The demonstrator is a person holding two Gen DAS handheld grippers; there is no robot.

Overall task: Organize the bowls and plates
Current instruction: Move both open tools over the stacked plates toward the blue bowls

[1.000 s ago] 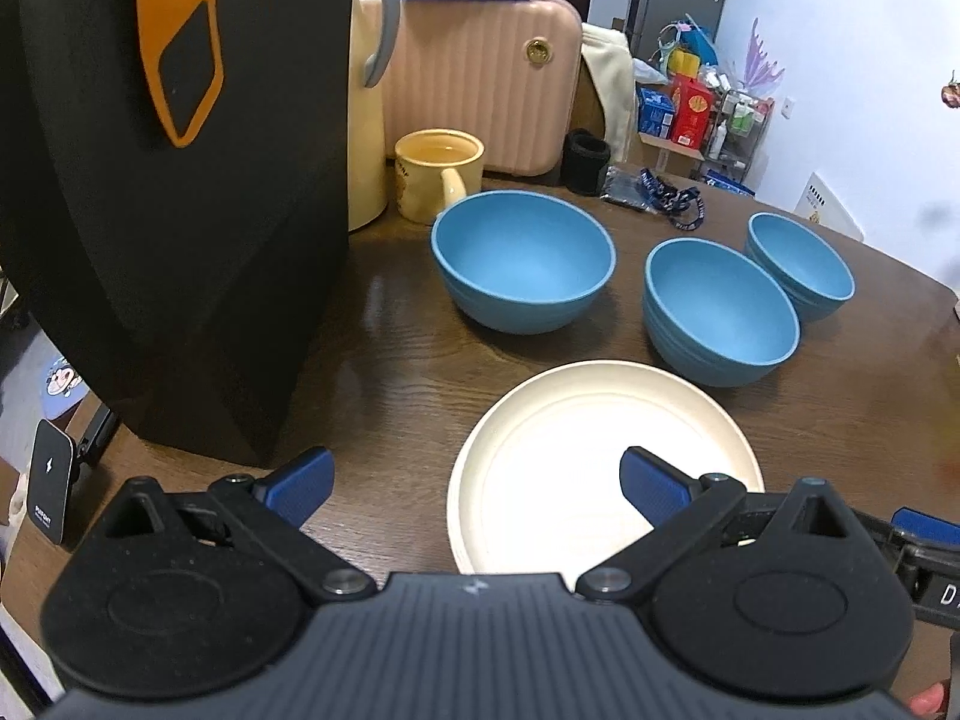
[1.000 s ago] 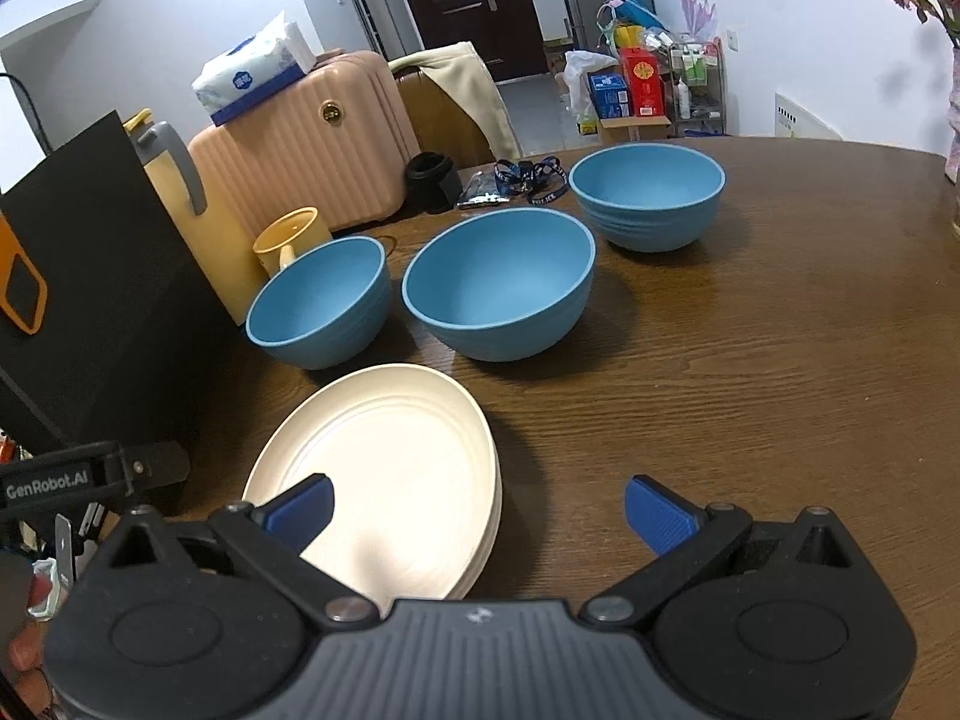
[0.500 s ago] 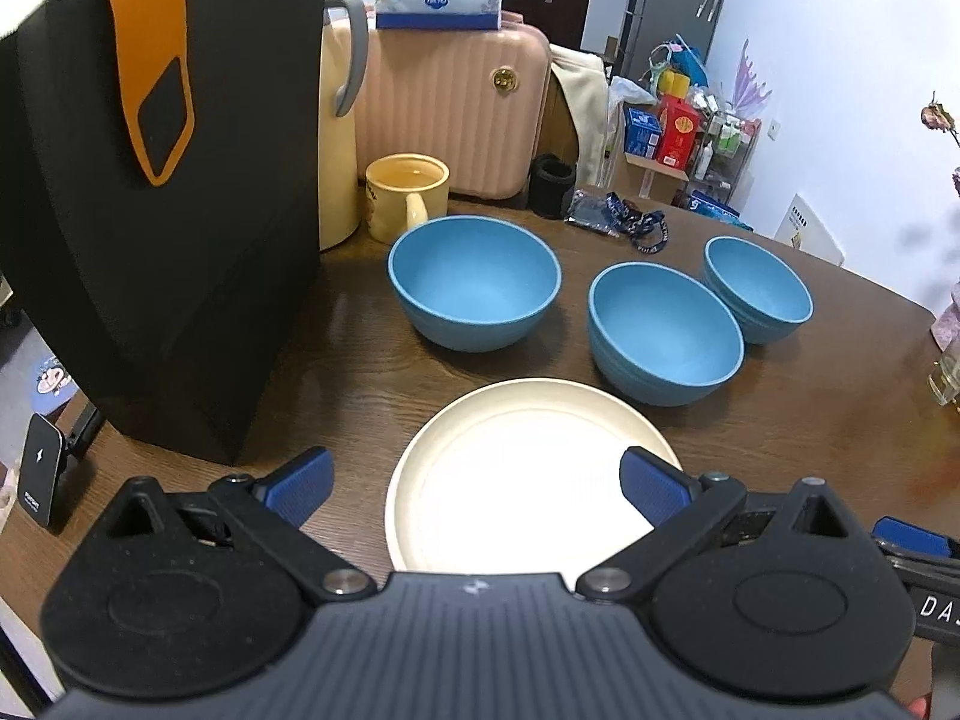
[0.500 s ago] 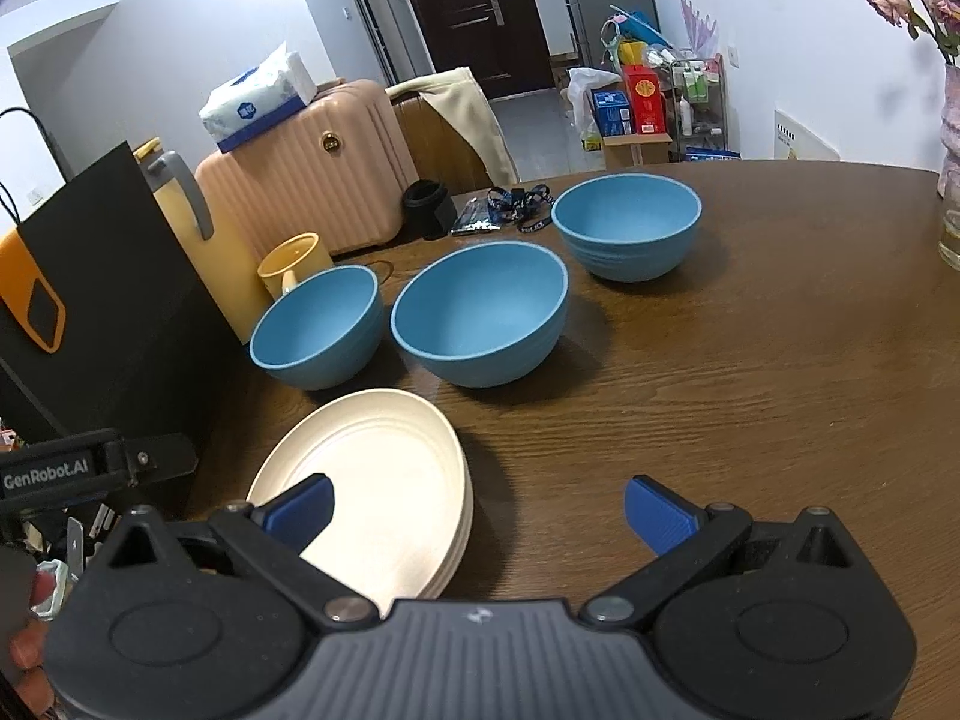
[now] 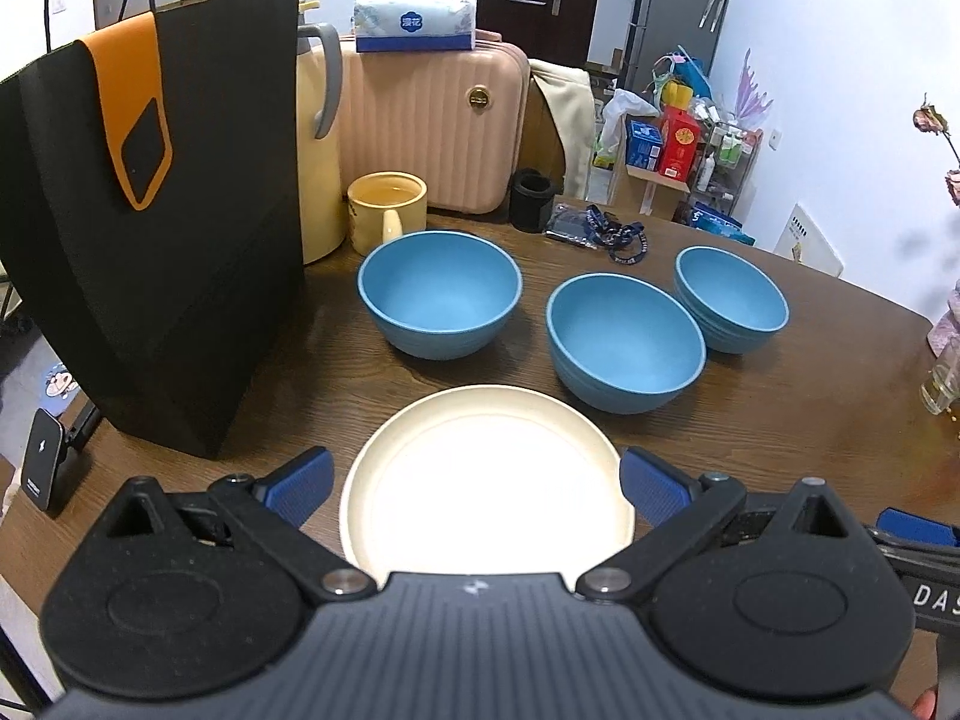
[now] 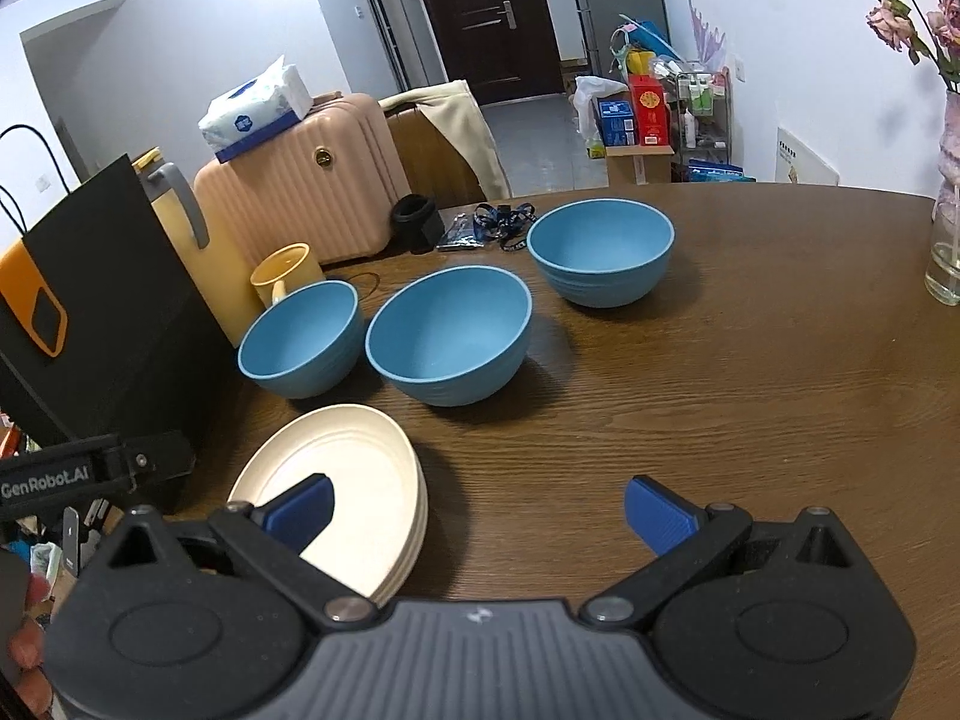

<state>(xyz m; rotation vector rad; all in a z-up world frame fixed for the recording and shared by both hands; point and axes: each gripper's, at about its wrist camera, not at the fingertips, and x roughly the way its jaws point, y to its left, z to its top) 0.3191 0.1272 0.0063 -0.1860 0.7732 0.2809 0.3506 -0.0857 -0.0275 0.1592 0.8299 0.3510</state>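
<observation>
Both the left gripper [image 5: 474, 489] and right gripper [image 6: 477, 510] gape wide, empty; cream plates [image 5: 486, 480] sit stacked, three blue bowls [image 5: 624, 342] toward twelve o'clock.

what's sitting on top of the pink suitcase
A tissue pack lies on the suitcase. A jug and black bag hide the suitcase's left end, so anything there is unseen.

round dark wooden table [image 6: 750, 396] — grained, glossy | three blue bowls [image 6: 450, 342] — matt, faintly ribbed outside | cream round plates [image 5: 486, 474] smooth, satin | black paper bag [image 5: 174, 210] matt | pink ribbed suitcase [image 5: 420, 126] hard, smooth plastic
</observation>
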